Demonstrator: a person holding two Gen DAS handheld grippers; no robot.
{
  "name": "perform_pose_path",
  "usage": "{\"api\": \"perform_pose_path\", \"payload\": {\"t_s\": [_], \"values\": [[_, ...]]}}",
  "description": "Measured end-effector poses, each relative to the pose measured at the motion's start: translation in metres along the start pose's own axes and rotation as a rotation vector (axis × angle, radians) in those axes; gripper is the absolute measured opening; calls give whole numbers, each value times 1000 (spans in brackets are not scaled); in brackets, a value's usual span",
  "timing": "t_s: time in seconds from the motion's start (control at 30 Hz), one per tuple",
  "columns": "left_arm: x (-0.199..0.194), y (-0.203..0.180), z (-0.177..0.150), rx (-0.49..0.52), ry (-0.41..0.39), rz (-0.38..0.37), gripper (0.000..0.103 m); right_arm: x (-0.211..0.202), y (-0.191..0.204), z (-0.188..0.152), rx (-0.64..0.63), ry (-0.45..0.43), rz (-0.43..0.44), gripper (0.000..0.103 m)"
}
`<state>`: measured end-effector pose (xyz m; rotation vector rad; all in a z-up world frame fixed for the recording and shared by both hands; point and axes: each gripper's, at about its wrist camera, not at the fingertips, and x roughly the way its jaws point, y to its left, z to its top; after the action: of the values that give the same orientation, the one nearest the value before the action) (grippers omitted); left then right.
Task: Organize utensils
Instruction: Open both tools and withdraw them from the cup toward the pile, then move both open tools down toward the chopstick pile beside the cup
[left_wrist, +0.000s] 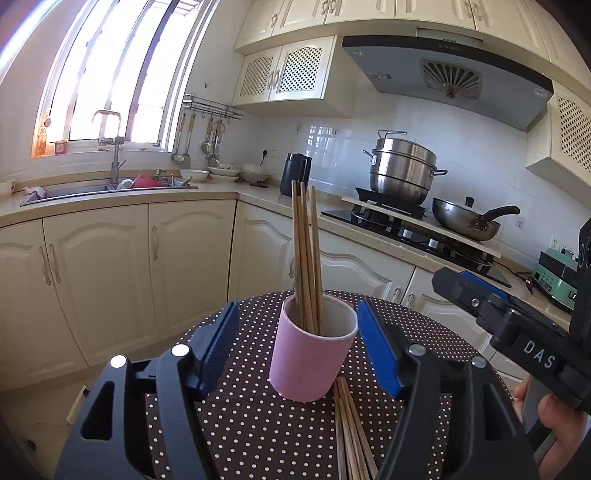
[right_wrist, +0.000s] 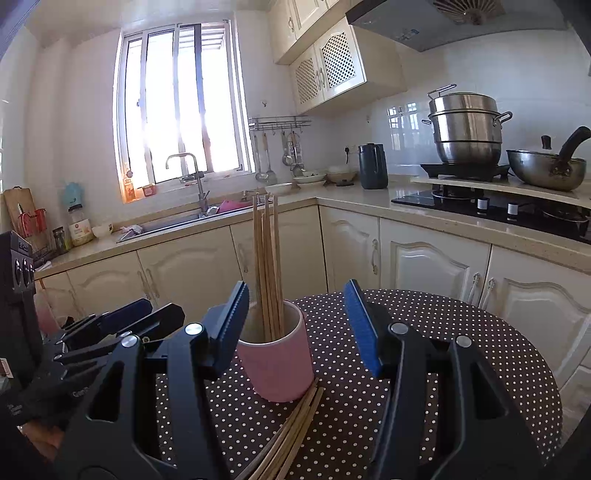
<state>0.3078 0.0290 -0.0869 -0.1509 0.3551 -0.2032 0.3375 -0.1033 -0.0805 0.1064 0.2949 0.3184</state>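
Observation:
A pink cup (left_wrist: 310, 358) (right_wrist: 275, 363) stands on a round table with a brown dotted cloth (left_wrist: 251, 424) (right_wrist: 461, 317). Several wooden chopsticks (left_wrist: 306, 258) (right_wrist: 266, 266) stand upright in it. More chopsticks (left_wrist: 351, 432) (right_wrist: 291, 432) lie loose on the cloth just in front of the cup. My left gripper (left_wrist: 301, 332) is open, its blue pads on either side of the cup and apart from it. My right gripper (right_wrist: 293, 317) is open too, the cup between its pads without touching. Each gripper shows at the edge of the other's view.
Cream cabinets run behind the table. The counter holds a sink (left_wrist: 110, 188), bowls, a dark kettle (left_wrist: 294, 173), a hob with a steel steamer pot (left_wrist: 402, 170) and a wok (left_wrist: 469, 218). A hand (left_wrist: 554, 417) holds the right gripper's grip.

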Motion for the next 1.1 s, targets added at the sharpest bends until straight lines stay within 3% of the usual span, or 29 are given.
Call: {"api": "perform_pose_path", "payload": {"t_s": [0.6, 1.1], "values": [[-28, -30, -41, 148, 240, 22, 66, -43, 13, -44, -14, 196, -15, 58], [-1, -33, -84, 174, 555, 10, 66, -42, -12, -84, 36, 413, -58, 61]]}}
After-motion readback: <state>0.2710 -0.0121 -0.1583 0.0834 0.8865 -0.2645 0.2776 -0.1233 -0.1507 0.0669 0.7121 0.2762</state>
